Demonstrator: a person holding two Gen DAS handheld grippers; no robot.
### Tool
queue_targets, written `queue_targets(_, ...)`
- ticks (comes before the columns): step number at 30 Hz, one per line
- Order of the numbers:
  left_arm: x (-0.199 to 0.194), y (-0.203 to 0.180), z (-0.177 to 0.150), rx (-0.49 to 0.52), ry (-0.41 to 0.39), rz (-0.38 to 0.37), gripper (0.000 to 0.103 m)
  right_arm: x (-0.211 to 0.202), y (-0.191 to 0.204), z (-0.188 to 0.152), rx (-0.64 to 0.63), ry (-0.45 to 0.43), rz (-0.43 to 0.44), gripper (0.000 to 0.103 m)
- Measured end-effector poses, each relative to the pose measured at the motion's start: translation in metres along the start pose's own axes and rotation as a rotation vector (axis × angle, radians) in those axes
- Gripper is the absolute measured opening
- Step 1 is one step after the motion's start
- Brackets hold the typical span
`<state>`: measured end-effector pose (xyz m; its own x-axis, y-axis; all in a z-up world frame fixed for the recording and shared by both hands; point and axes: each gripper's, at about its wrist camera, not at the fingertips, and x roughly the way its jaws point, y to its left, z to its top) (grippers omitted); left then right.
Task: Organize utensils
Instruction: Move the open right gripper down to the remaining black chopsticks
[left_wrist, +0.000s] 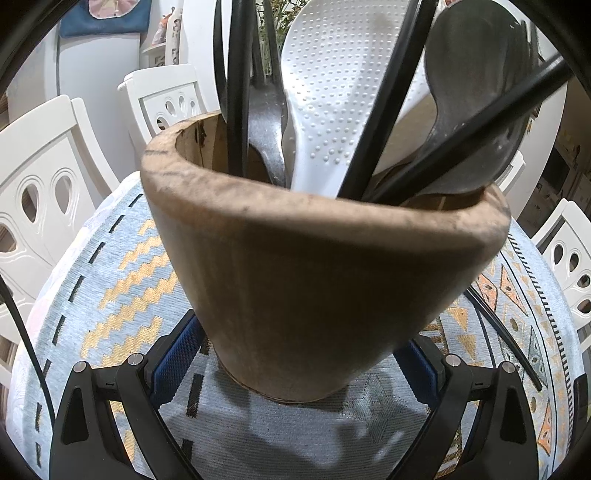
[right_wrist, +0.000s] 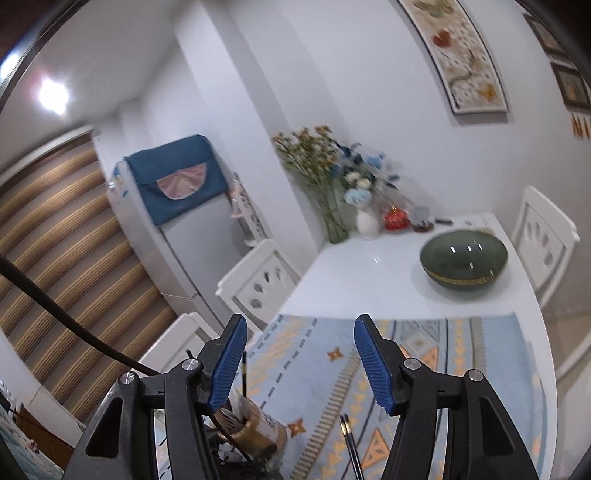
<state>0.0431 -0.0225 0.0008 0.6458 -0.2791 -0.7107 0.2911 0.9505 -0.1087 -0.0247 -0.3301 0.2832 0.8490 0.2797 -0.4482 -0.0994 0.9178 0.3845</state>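
Two chopsticks lie loose on the patterned worktop, below the right tool, whose jaws stand apart and empty. Left tool clamps the wooden holder with spoons and rice paddle inside. Next, I judge: lower, pinch both sticks, drop into holder.

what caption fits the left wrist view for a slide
Left gripper fingers bracket a wooden holder of utensils on a patterned cloth.

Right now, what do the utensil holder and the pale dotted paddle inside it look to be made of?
Utensil holder: looks like unglazed wood, matte brown with faint grain streaks and dark marks at the rim. Dotted paddle: probably moulded plastic, smooth white with raised bumps.
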Motion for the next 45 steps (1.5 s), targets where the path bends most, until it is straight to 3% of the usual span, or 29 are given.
queue_targets(7,-0.003,-0.001,-0.003,0.0,-0.001,-0.001,0.097,0.019,-0.007,-0.016,0.006,0.096,-0.058,0.059)
queue_targets(26,0.003,0.01,0.002,-0.02,0.017,-0.017,0.099,0.093,-0.008,-0.076,-0.171,0.384,-0.182,0.059)
queue_targets(33,0.007,0.008,0.002,-0.015,0.02,-0.007,0.099,0.12,-0.014,-0.104,-0.244,0.483,-0.29,0.059)
queue_targets(40,0.007,0.004,0.002,-0.011,0.021,-0.002,0.099,0.147,-0.033,-0.132,-0.184,0.585,-0.257,0.058)
queue_targets(45,0.008,0.002,0.003,-0.011,0.023,-0.003,0.099,0.165,-0.048,-0.142,-0.092,0.63,-0.214,0.043)
